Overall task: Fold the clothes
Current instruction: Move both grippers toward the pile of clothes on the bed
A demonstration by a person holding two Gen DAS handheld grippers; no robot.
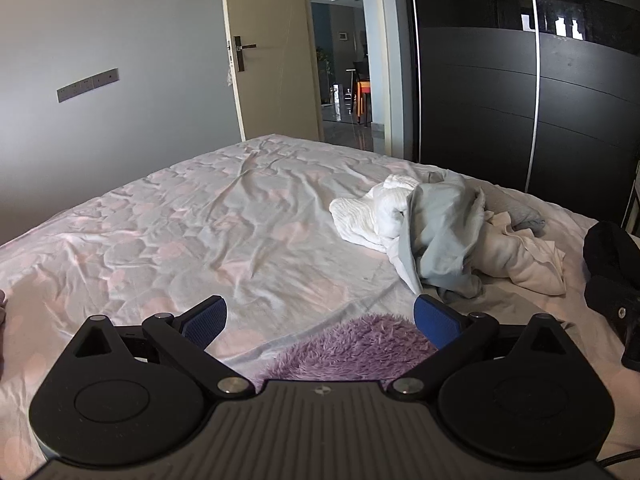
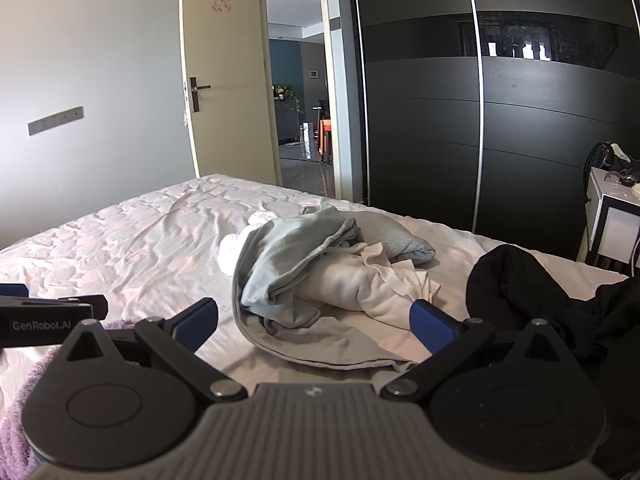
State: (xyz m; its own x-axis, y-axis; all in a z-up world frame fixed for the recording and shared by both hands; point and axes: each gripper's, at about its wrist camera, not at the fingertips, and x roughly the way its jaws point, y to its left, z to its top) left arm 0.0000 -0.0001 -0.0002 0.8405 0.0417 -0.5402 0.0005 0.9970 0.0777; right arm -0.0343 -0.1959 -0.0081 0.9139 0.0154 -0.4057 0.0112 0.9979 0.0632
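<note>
A fluffy purple garment [image 1: 352, 346] lies on the bed right under my left gripper [image 1: 320, 318], which is open with its blue pads spread wide above it. A heap of clothes [image 1: 444, 232] sits further back to the right: a white towel-like piece, a light grey garment and a cream one. In the right wrist view the same heap [image 2: 316, 268] lies just ahead of my right gripper [image 2: 314, 322], which is open and holds nothing. A black garment [image 2: 528, 292] lies at the right. The purple garment [image 2: 24, 396] shows at the left edge.
The bed [image 1: 180, 220] has a wrinkled pale pink and grey sheet. A dark sliding wardrobe [image 2: 500, 120] stands behind the bed, beside an open door [image 2: 228, 80]. A white bedside table [image 2: 612, 216] with items stands at the far right.
</note>
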